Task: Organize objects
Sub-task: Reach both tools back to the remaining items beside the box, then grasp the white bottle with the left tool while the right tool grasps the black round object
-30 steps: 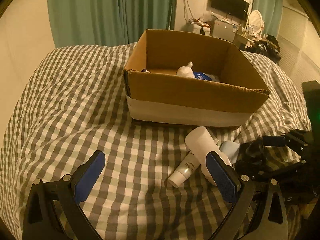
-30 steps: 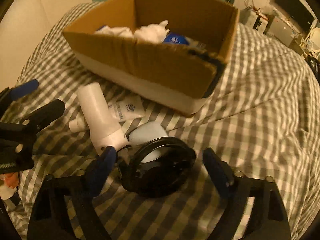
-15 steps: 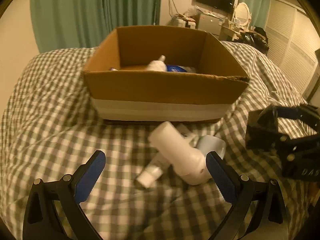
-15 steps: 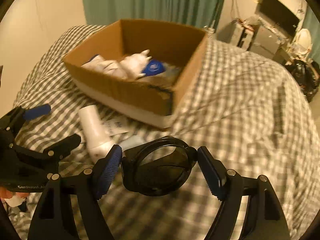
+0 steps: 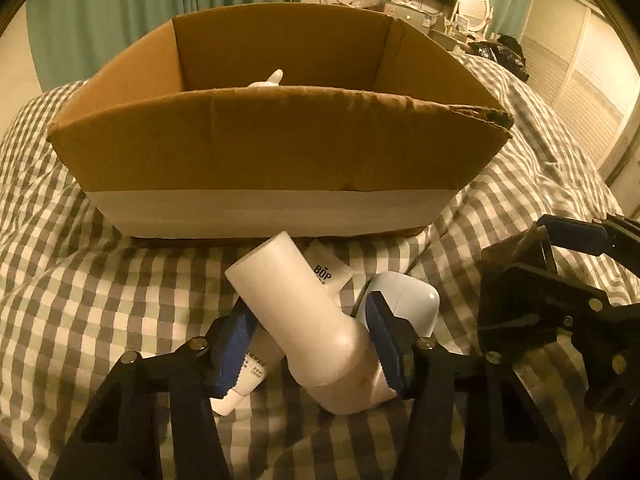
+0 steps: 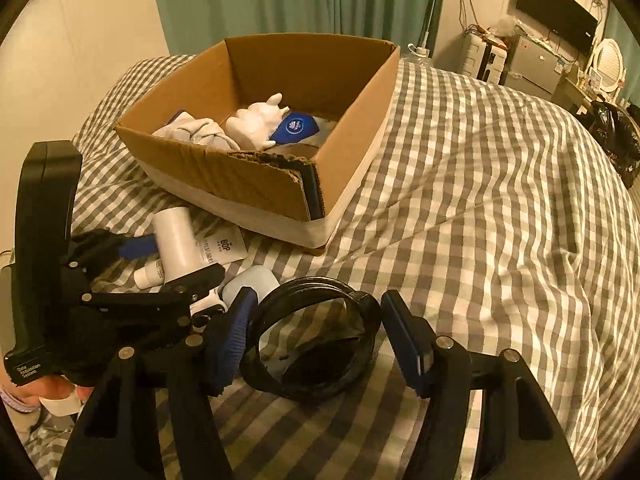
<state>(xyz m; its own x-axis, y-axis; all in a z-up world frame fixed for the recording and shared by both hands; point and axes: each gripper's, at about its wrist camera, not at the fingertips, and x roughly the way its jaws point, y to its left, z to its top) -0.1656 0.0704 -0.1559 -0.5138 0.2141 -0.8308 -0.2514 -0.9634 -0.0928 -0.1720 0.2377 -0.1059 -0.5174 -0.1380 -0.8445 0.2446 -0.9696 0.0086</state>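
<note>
A white bottle (image 5: 288, 292) (image 6: 176, 236) lies on the checked bed in front of the cardboard box (image 5: 280, 152) (image 6: 248, 184). My left gripper (image 5: 310, 340) (image 6: 172, 258) straddles it; the jaws are closing and both blue pads touch its sides. Under the bottle lie a small white tube (image 5: 248, 376) (image 6: 148, 274), a white sachet (image 5: 326, 272) and a pale blue case (image 5: 412, 300) (image 6: 250, 280). My right gripper (image 6: 316, 336) (image 5: 532, 256), its jaws also closing, holds a black ring-shaped object (image 6: 312, 344) just above the bedspread.
Inside the box are a white figurine (image 6: 256, 120), a blue tin (image 6: 294, 128) and a pale cloth (image 6: 192, 130). The checked bedspread (image 6: 480, 200) stretches right of the box. Green curtains hang behind; a TV and dresser stand far right.
My left gripper went forward and down over the white bottle, and its wide jaws closed in on it. The right gripper rose a little with the black ring, and its jaws narrowed.
</note>
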